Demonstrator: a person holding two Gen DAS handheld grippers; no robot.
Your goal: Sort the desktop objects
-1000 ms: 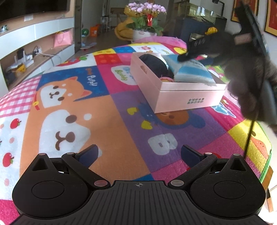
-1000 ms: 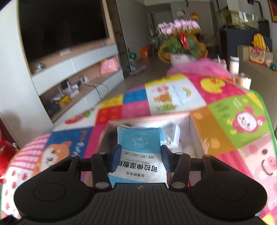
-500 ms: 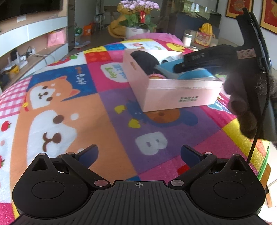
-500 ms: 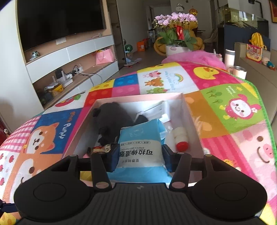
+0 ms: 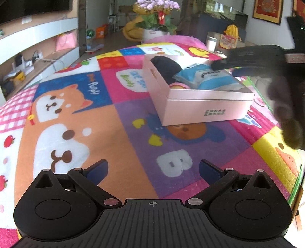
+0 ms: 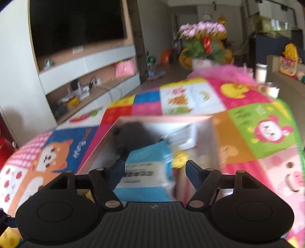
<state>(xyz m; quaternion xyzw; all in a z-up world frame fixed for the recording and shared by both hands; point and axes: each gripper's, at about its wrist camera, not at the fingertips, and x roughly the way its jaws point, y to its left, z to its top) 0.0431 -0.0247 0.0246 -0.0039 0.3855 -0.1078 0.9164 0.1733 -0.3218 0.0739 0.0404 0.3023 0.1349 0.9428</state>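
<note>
Inside the one pink box (image 5: 207,112) lies a single blue wet-wipe pack (image 5: 211,80), tilted on top of the other contents, with its printed label facing up. Beside it in the same box sit one dark, rounded soft item (image 5: 166,67), a small pink-and-yellow thing (image 5: 178,86) at the near wall, and, in the blurred right wrist view, one yellow object (image 6: 179,157) and some white packaging (image 6: 185,136) toward the far end.

Over the box's near end hovers the right gripper (image 6: 154,167), its two blue-tipped fingers (image 6: 191,168) spread apart; the left one lies close against the pack's edge, the right one stands clear of it, so the pack rests loose between them.

Well short of the box, the left gripper (image 5: 153,167) hangs above the colourful cartoon play mat (image 5: 118,122) covering the bench, its two fingers (image 5: 97,168) wide apart with nothing between them.

One potted plant with pink flowers (image 5: 156,11) stands in the room beyond.
</note>
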